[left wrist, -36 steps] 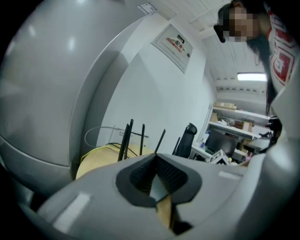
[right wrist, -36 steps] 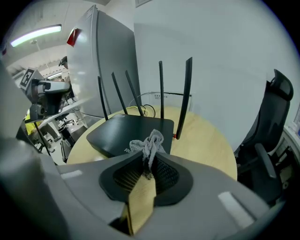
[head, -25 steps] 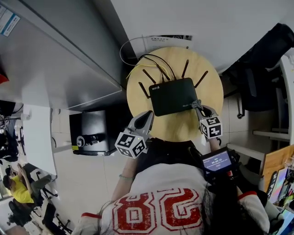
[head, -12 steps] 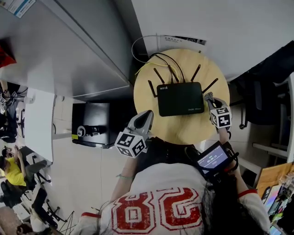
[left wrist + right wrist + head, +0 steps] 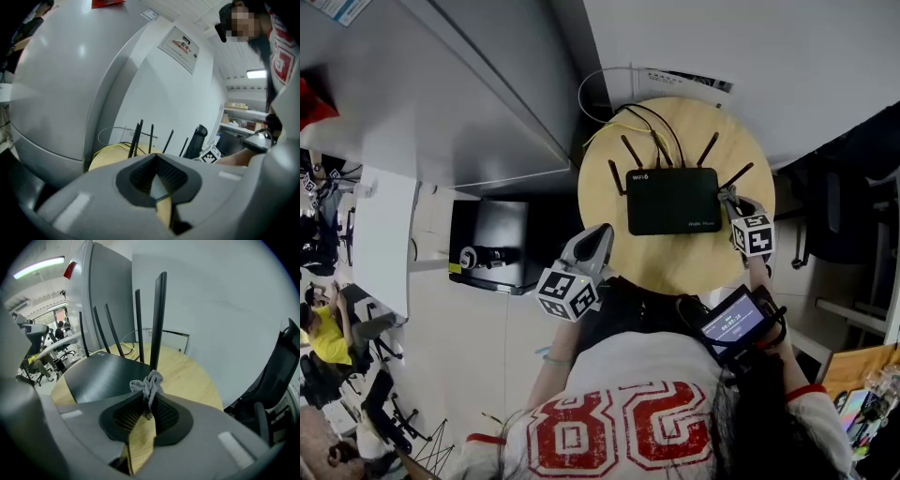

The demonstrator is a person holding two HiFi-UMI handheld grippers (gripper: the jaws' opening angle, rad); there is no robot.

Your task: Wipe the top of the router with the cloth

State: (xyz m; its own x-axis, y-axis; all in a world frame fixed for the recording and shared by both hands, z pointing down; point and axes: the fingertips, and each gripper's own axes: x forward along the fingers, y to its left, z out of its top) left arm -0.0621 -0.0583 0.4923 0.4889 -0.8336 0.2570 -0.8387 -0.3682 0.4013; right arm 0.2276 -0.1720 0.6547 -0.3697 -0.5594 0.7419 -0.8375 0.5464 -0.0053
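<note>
— Head view?
— The black router (image 5: 672, 200) lies on the round table (image 5: 675, 267). The left tongs (image 5: 598, 236) are at the table's near-left edge, and the right tongs (image 5: 729, 202) are at the router's right end.
— Left gripper view?
— Clenched, with nothing between them.
— Right gripper view?
— Grasping the grey cloth (image 5: 148, 384), which is bunched just beside the router's corner.

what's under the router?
A round wooden table; its top shows all round the router. What lies directly beneath the casing is covered. The right tool, shut on the cloth, is at the router's right edge.
</note>
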